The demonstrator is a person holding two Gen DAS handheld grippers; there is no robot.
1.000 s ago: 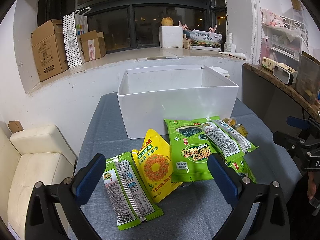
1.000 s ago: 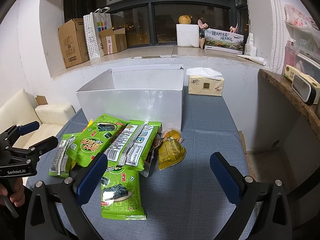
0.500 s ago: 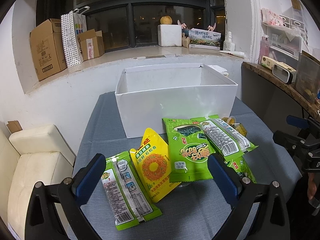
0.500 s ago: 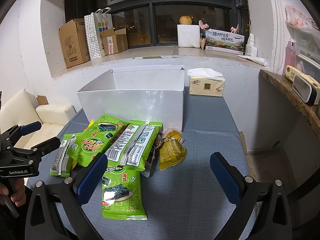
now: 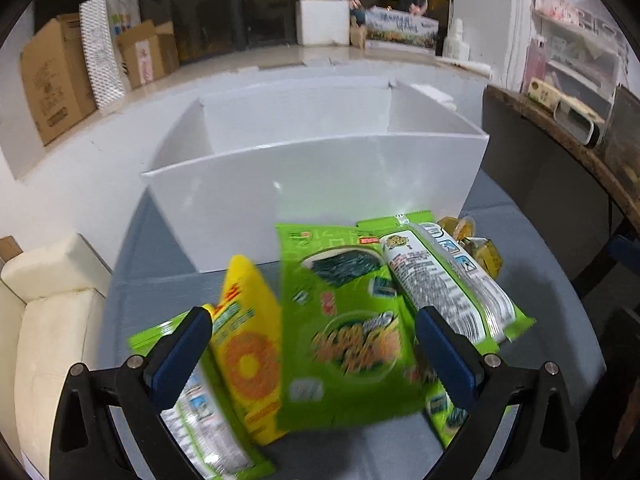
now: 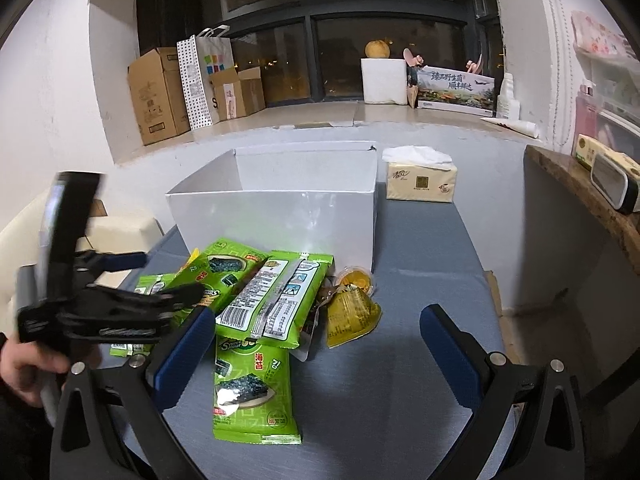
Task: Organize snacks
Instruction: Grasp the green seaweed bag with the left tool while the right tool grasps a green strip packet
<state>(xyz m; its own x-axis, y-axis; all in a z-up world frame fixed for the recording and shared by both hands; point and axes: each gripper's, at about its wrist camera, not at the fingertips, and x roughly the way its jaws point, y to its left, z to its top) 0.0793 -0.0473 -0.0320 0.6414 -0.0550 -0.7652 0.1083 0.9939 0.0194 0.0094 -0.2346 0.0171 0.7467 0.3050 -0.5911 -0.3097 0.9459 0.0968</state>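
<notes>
A white open box stands on the blue-grey table, also in the right wrist view. In front of it lie several snack packs: a yellow pack, a big green seaweed pack, a green pack lying face down and yellow jelly cups. My left gripper is open, low over the yellow and green packs, holding nothing. My right gripper is open and empty above the table, with a green seaweed pack by its left finger and jelly cups ahead.
A tissue pack sits behind the box on the right. A wooden counter runs along the right. A cream sofa is at the left. Cardboard boxes stand on the window ledge.
My left gripper has moved forward and down toward the snack pile, now close over the yellow and green packs. The right gripper has barely moved.
</notes>
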